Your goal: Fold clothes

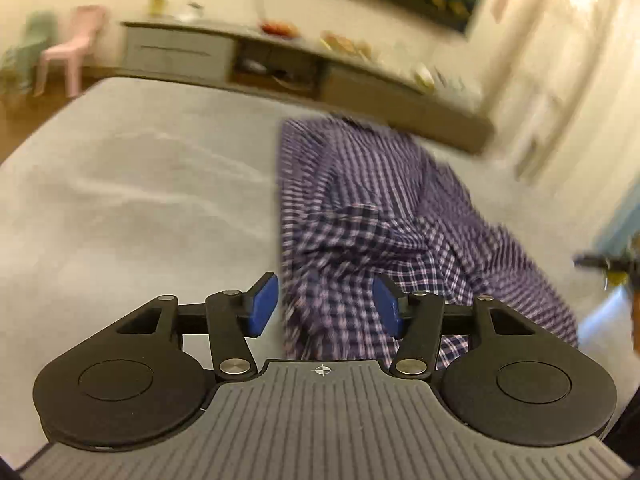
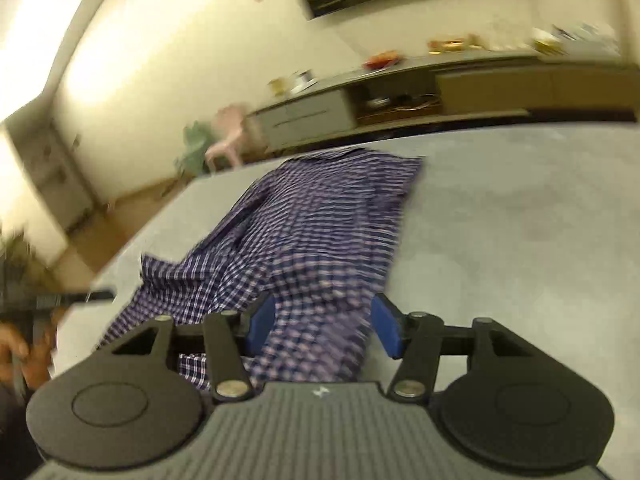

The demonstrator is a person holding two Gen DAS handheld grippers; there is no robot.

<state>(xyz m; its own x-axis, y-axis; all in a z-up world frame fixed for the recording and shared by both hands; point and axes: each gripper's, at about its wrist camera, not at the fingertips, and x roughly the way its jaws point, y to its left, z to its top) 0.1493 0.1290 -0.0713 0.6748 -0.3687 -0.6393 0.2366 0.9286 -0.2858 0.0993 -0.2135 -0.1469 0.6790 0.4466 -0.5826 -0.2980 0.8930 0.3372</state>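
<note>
Nearest the lens: left gripper (image 1: pixel 325 307), black linkage arms with blue rubber pads (image 1: pixel 264 305), spread wide, nothing pinched. Same build on the right gripper (image 2: pixel 323 325), likewise spread and empty. Ahead of both, and running between each pair of pads: purple-and-white checked woven shirt (image 1: pixel 372 236), rumpled on a pale grey matte mattress (image 1: pixel 132 200). From the left wrist, cloth ahead and to the right, one fairly straight edge in line with the gap, puckered ridges just past the right pad. From the right wrist, shirt (image 2: pixel 316 228) ahead and leftward, a loose flap low on the left, bare mattress (image 2: pixel 520 220) to the right. Both views motion-blurred.

Likely step: taking hold of the near hem. Best done by lowering until one pad slides under a single layer at a corner, closing only once cloth sits squarely between pads, both sides level, then pulling taut to flatten ridges before folding. Thin, limp fabric, prone to bunching; mattress soft, slightly yielding.
</note>
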